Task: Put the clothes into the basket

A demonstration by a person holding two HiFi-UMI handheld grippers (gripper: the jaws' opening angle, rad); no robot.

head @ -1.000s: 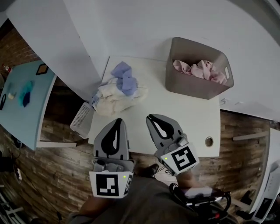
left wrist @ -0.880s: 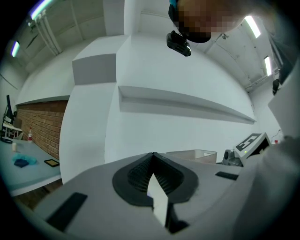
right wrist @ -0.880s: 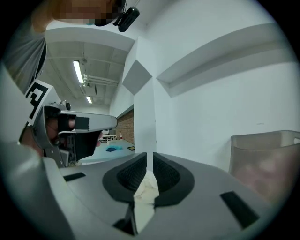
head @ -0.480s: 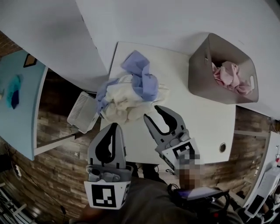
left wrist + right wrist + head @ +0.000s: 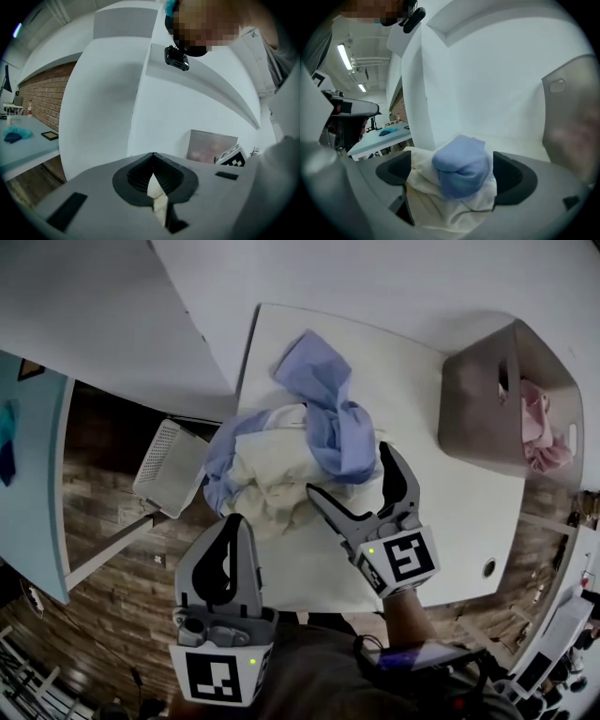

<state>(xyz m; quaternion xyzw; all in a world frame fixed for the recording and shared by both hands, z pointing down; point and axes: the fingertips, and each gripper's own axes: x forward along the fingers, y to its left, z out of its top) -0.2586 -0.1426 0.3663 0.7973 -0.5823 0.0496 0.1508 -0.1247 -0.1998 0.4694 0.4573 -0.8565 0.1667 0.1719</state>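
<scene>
2 hand-held tongs meet a heap of clothes [image 5: 281, 460] on a white desk [image 5: 441, 493], seen mainly from the head view. The heap occupies the desk's left half: a blue garment [image 5: 328, 399] is draped over a cream garment [image 5: 267, 484], and a further pale-blue fold shows at the heap's left edge. The right tongs [image 5: 348, 468] stand wide apart, their jaws having just been opening. The lower end of the blue garment and part of the cream garment lie between the 2 jaws, and in the right gripper view the cloth sits loose there, not pinched. The left tongs [image 5: 232, 524] are closed together and hold nothing, with their tips just beside the near-left edge of the cream garment. In the left gripper view only a sliver of cream cloth shows through the small gap below the meeting pads. A grey basket [image 5: 478, 409] stands at the desk's far right corner, well apart from the heap, and holds pink clothes [image 5: 542, 432]. Each of the tongs carries 1 marker cube [image 5: 410, 557]. Beside the desk's left edge, over the wood-pattern floor [image 5: 103, 615], is a slatted white crate [image 5: 169, 465]; a pale-blue table [image 5: 33, 484] lies at the far left.
</scene>
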